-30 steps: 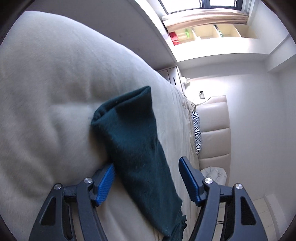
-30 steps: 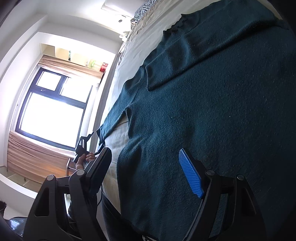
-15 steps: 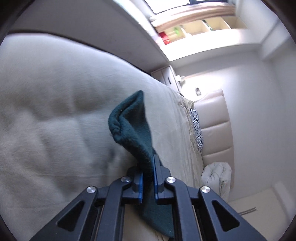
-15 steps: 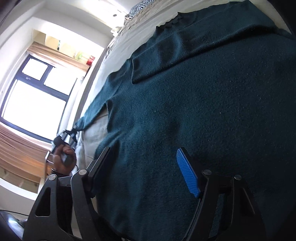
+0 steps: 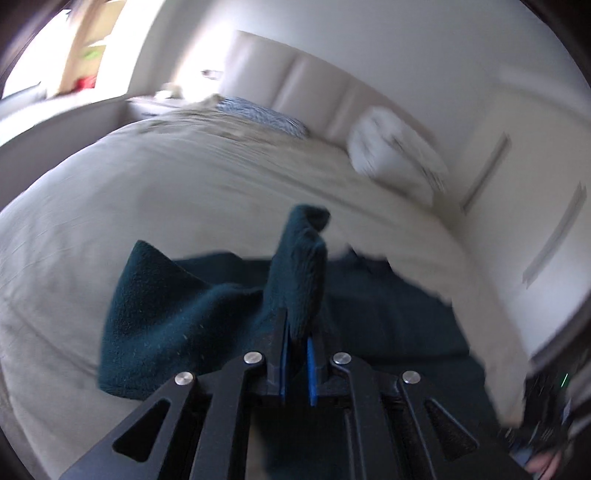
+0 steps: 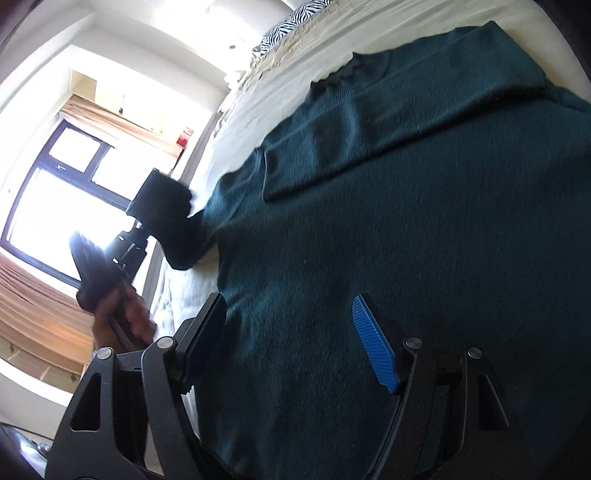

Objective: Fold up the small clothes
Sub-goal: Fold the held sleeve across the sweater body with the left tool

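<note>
Lifted off the bed (image 5: 155, 192) since a second ago, left gripper (image 5: 295, 347) clamped on sleeve cuff (image 5: 303, 266), swinging over sweater (image 6: 424, 240) — right gripper (image 6: 291, 336) gaping above its body, other sleeve already folded, most folding left.

The left wrist view looks forward and downward along its fingers, close over the dark green sweater (image 5: 177, 314), toward the headboard (image 5: 314, 92). The right wrist view looks obliquely down, close above the sweater (image 6: 406, 240), toward the window (image 6: 55, 184). Both views share the sweater, the bed (image 5: 147, 184) and the zebra pillow (image 6: 291, 18).
</note>
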Tool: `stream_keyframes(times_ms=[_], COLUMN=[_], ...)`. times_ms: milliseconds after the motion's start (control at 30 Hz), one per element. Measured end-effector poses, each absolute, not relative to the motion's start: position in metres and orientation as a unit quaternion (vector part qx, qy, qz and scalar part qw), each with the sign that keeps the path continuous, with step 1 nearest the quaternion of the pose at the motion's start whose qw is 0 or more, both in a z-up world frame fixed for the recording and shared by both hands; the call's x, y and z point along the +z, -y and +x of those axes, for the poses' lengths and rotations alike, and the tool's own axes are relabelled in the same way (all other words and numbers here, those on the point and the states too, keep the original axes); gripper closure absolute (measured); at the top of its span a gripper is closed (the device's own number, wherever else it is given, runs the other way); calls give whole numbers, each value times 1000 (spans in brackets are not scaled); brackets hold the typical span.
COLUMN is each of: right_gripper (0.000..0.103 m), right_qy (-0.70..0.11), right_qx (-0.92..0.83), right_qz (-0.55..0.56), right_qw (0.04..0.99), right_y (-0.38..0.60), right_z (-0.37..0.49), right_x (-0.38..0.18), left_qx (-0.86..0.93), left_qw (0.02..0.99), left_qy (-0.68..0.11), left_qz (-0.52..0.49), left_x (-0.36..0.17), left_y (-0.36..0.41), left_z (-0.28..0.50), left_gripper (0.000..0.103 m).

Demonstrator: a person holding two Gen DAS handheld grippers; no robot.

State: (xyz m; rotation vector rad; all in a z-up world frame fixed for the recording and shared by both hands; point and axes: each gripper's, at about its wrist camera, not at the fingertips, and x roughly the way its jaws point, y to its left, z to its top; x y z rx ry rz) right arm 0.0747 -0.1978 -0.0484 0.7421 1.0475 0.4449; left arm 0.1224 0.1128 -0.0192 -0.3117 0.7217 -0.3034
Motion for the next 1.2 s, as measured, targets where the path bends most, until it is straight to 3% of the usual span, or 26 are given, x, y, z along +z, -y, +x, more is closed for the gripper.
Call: stream_keyframes(times_ms=[233, 733, 867, 933, 1000, 1033, 1100, 1200], right_gripper=[33, 32, 33, 45, 74, 76, 93, 95], right_qy=[-484, -543, -545, -549, -557, -559, -557, -545], right_qx=[227, 219, 229, 239, 245, 243, 237, 226], right_qz=[353, 503, 489, 467, 424, 406, 387, 365], right_qw=[767, 635, 641, 650, 670, 680, 696, 720], right_y=[186, 146, 134, 125, 114, 111, 111, 119], right_z=[119, 202, 208, 211, 215, 215, 211, 212], right_x=[-36, -106, -103, -98, -91, -87, -83, -72], left_qx=[-168, -136, -137, -138, -138, -138, -142, -143], left_qw=[913, 924, 925, 924, 925, 925, 926, 928], left_qy=[-373, -337, -326, -327, -328, -329, -331, -330], left_qz=[8, 117, 141, 143, 133, 128, 115, 96], left_x=[-58, -72, -73, -75, -74, -74, -72, -68], left_y=[-26, -6, 3, 3, 0, -2, -7, -15], left_z=[98, 75, 69, 69, 71, 73, 73, 72], left_gripper=[95, 94, 94, 93, 92, 92, 87, 64])
